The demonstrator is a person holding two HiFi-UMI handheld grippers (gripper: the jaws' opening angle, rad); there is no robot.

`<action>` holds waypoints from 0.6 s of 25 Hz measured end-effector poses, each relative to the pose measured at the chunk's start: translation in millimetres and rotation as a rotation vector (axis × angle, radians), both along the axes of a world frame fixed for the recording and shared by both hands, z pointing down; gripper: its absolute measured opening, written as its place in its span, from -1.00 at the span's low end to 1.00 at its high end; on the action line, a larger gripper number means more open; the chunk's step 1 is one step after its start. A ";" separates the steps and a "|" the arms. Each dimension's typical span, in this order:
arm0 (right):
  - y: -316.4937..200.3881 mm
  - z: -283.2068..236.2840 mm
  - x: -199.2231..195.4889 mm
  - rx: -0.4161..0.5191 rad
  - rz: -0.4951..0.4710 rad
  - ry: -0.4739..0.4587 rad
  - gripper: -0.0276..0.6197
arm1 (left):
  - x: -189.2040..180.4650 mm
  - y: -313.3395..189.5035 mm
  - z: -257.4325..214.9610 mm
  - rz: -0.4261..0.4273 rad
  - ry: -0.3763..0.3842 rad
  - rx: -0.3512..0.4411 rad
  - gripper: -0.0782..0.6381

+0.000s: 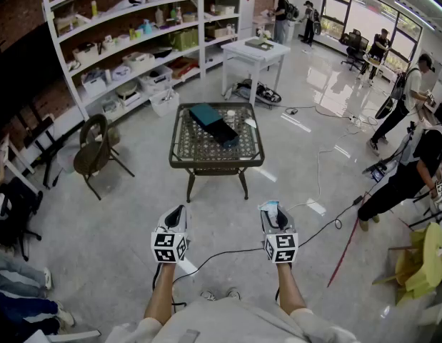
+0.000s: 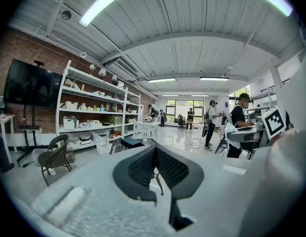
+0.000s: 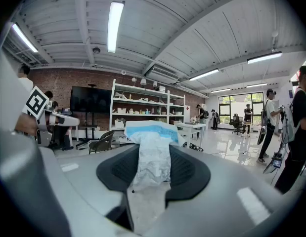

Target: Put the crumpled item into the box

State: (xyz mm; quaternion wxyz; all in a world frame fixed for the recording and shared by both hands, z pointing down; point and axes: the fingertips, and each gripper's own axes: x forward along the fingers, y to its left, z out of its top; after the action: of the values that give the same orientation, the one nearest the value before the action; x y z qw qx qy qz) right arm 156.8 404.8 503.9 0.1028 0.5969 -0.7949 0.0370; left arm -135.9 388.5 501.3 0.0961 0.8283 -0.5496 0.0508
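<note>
My right gripper [image 1: 271, 211] is shut on the crumpled item [image 3: 152, 149], a white and light-blue wad pinched between its black pads [image 3: 189, 169]; its top sticks out past the jaw tips [image 1: 268, 206]. My left gripper [image 1: 179, 211] is held level beside it, jaws together with nothing between them [image 2: 153, 163]. The dark teal box [image 1: 214, 123] lies on the small metal mesh table [image 1: 182, 157] straight ahead, a good distance from both grippers; the same box [image 2: 131, 142] shows small in the left gripper view.
A wicker chair [image 1: 95, 151] stands left of the table. White shelves [image 1: 128, 48] line the brick wall, and a white table [image 1: 255, 53] stands behind. Cables [image 1: 328, 224] run across the floor on the right. Several people [image 1: 408, 166] stand at right.
</note>
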 end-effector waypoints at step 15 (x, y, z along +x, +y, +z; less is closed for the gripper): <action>-7.4 3.4 17.0 0.001 -0.026 -0.012 -0.42 | 26.4 -6.6 -1.1 -0.006 -0.004 -0.005 -0.76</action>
State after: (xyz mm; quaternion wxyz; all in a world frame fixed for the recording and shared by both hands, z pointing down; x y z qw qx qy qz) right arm 173.8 397.4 507.3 0.0979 0.5862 -0.8033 0.0388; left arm -109.4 381.8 500.3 0.0970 0.8262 -0.5523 0.0535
